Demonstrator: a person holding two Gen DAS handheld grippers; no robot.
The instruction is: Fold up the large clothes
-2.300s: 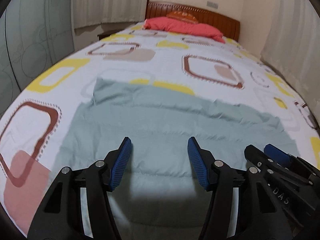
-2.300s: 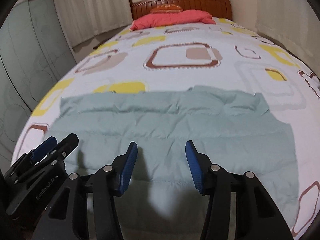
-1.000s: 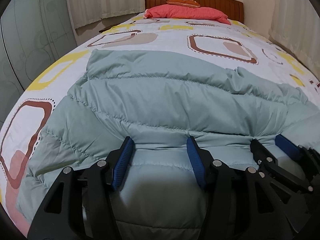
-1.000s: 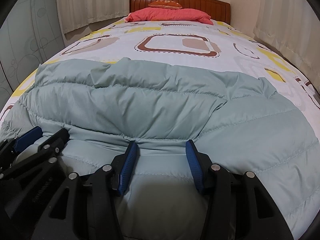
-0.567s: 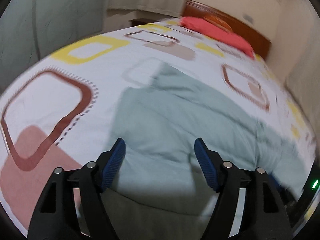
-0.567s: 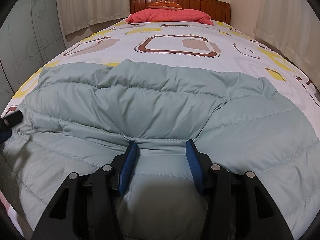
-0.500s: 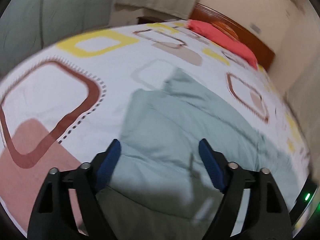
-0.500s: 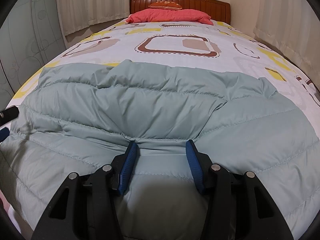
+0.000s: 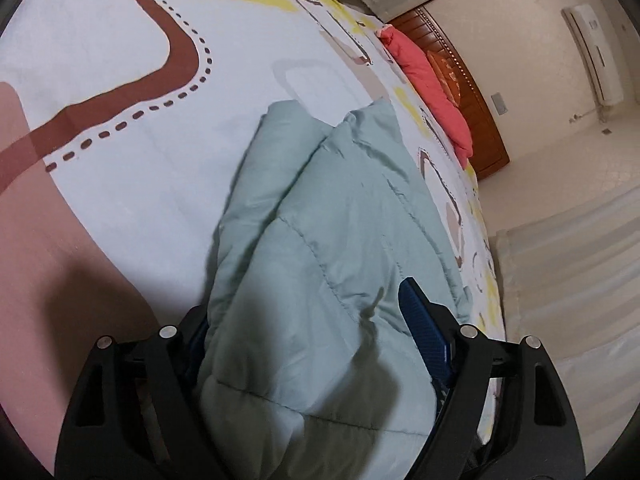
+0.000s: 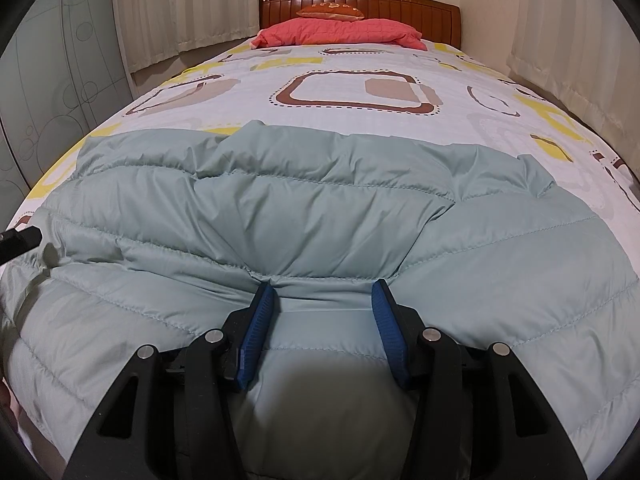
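Observation:
A pale green puffer jacket lies across the near end of the bed, its near part folded over toward the headboard. My right gripper is shut on the folded edge, both blue pads pressing a pinch of fabric. My left gripper is rolled on its side and straddles the jacket at its left side edge. Its jaws stand wide; the right pad shows beside the fabric and the other is hidden behind it. In the right wrist view the left gripper's black tip pokes in at the left edge.
The bed sheet is white with brown and yellow squares. A red pillow lies against the wooden headboard. Curtains hang to the right, and wardrobe doors stand to the left.
My left gripper let go of the folded edge, opened wider, swung out to the left and rolled over onto the jacket's side edge. The right gripper kept still with its hold.

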